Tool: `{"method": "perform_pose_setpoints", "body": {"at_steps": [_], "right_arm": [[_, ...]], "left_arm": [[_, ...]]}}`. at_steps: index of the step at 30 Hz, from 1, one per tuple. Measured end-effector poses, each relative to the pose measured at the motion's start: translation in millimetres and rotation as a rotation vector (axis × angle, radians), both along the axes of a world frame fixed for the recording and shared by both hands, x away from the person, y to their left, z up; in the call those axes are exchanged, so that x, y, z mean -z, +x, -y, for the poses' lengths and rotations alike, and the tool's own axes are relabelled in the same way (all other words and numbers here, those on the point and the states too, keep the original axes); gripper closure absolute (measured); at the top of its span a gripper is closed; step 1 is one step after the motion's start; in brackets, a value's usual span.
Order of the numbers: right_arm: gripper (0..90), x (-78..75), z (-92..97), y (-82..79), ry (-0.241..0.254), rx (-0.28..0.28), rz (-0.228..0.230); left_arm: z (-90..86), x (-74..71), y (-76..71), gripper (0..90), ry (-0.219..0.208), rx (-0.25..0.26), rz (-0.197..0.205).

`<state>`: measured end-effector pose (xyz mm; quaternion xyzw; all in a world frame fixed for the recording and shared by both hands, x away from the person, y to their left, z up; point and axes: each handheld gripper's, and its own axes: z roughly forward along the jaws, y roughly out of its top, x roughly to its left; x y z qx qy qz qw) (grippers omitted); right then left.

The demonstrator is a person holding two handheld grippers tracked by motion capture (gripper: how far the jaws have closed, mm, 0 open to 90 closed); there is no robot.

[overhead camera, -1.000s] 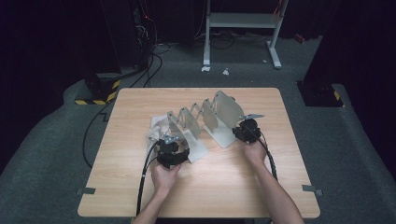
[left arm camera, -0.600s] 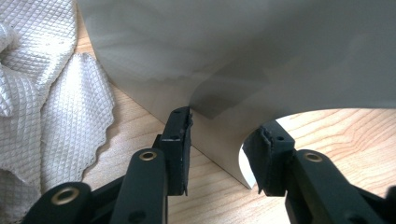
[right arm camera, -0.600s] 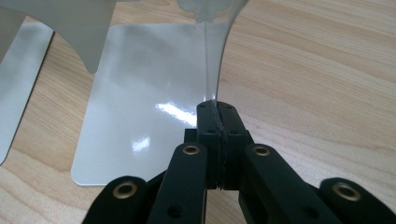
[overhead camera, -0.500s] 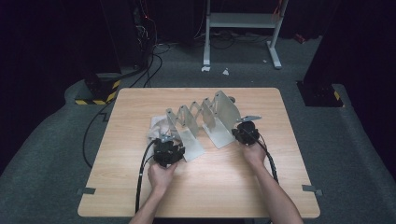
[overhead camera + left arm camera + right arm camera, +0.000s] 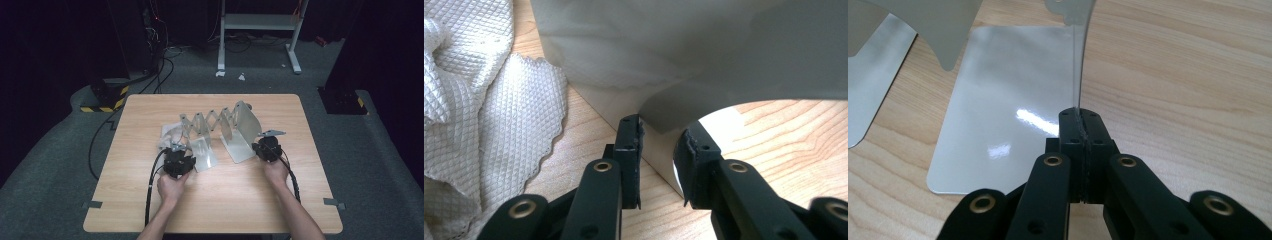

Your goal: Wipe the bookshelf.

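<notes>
A grey metal folding rack stands mid-table, two end plates joined by a scissor linkage point(image 5: 207, 120). My left gripper point(image 5: 182, 155) is at the left end plate point(image 5: 204, 154). In the left gripper view its jaws point(image 5: 659, 150) straddle that plate's point(image 5: 684, 55) lower edge with a gap still showing; they have just been closing. My right gripper point(image 5: 259, 144) is shut on the thin upright edge of the right end plate point(image 5: 241, 131). In the right gripper view the pads point(image 5: 1080, 122) pinch that edge point(image 5: 1077, 60) above its shiny base point(image 5: 1008, 115).
A white quilted cloth point(image 5: 170, 135) lies crumpled behind the left plate, at the left of the left gripper view point(image 5: 484, 100). Bare wooden tabletop point(image 5: 225, 200) lies around my hands. Black cables trail off the table's near left. Dark floor surrounds the table.
My right gripper has shifted slightly right and nearer with the right end plate. My left hand has stayed beside the left plate.
</notes>
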<state>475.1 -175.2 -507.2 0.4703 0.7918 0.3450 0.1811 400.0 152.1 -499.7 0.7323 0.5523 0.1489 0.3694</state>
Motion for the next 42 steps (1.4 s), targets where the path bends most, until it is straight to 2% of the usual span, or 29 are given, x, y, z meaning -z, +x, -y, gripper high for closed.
{"method": "perform_pose_setpoints", "body": {"at_steps": [7, 9, 12, 14, 18, 19, 22, 24, 29, 36, 42], "right_arm": [[90.0, -0.5, 5.3, -9.9, 0.001, 0.019, -0.006], [90.0, -0.4, 7.1, -13.4, 0.004, 0.029, -0.007], [90.0, -0.2, 9.9, -17.1, 0.01, 0.046, -0.009], [90.0, 0.8, 12.6, -20.0, 0.034, 0.066, -0.013], [90.0, 1.0, 15.1, -24.0, 0.043, 0.086, -0.016], [90.0, 1.0, 15.1, -24.8, 0.042, 0.09, -0.016], [90.0, -0.2, 10.2, -29.8, -0.009, 0.113, 0.003], [90.0, 0.0, 8.8, -31.9, -0.011, 0.125, 0.006], [90.0, 0.1, 7.4, -33.9, -0.005, 0.142, 0.001], [89.6, 0.6, 1.8, -31.8, 0.009, 0.165, -0.002], [88.5, 0.7, -6.8, -27.0, 0.016, 0.17, -0.007]], "left_arm": [[-2.4, 0.6, 2.1, 76.5, 0.002, 0.004, -0.002], [-1.7, -1.4, 4.8, 77.3, 0.024, 0.014, -0.006], [-1.6, -2.2, 9.1, 78.4, 0.031, 0.023, -0.01], [-2.3, -1.6, 11.1, 79.0, 0.023, 0.028, -0.009], [-3.3, -0.9, 13.7, 79.6, 0.01, 0.034, -0.011], [-2.9, -1.6, 14.8, 79.7, 0.02, 0.039, -0.014], [-1.2, -3.7, 19.4, 80.0, 0.05, 0.052, -0.015], [-2.0, -3.6, 23.1, 80.1, 0.044, 0.053, -0.016], [-3.2, -5.8, 31.5, 80.6, 0.066, 0.068, -0.025], [-8.6, -7.5, 46.0, 81.2, 0.065, 0.08, -0.041], [-11.9, -6.1, 50.4, 81.6, 0.055, 0.076, -0.035]]}}
